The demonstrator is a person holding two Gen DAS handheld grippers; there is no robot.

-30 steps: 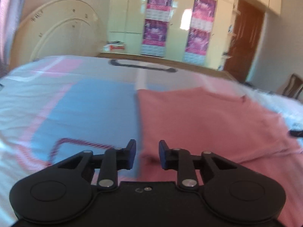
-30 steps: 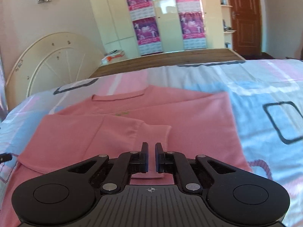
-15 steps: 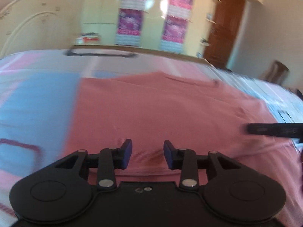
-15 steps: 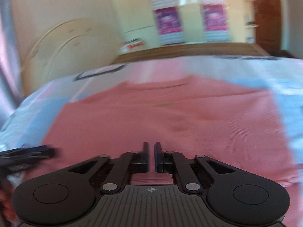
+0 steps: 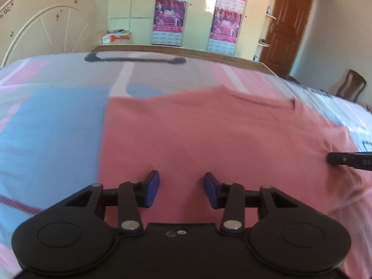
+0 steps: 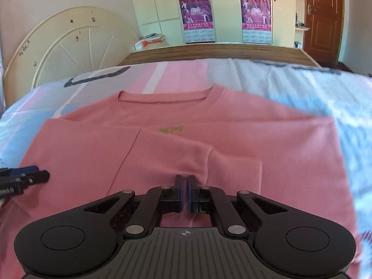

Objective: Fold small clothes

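- Pink shirt (image 6: 232, 139) lay flat on the bed (image 5: 46, 127), neckline (image 6: 166, 97) toward the far edge, both sleeves folded in across the chest.
- One folded sleeve (image 6: 232, 162) ended in a cuff just beyond the right gripper's tips; a small green mark (image 6: 171, 129) showed below the neckline.
- Bedsheet was patterned in blue, pink and white blocks with dark outlines.
- Left gripper (image 5: 181, 189) hovered over the shirt's near left part, close to its side edge. Jaws had just been opening and stood partly apart; only the cloth lying below showed in the gap, nothing pinched. Blue pads (image 5: 152, 189) were clear of the fabric.
- Right gripper (image 6: 185, 193) sat low over the near middle of the shirt, jaws drawn together to a thin slit. No cloth visible between the pads; whether the tips touched the fabric could not be told.
- Each gripper's tips showed at the edge of the other's view, over opposite sides of the shirt.
- Background: cream headboard (image 6: 69, 46), wardrobe (image 5: 197, 11) with purple posters (image 6: 196, 12), brown door (image 6: 323, 18).
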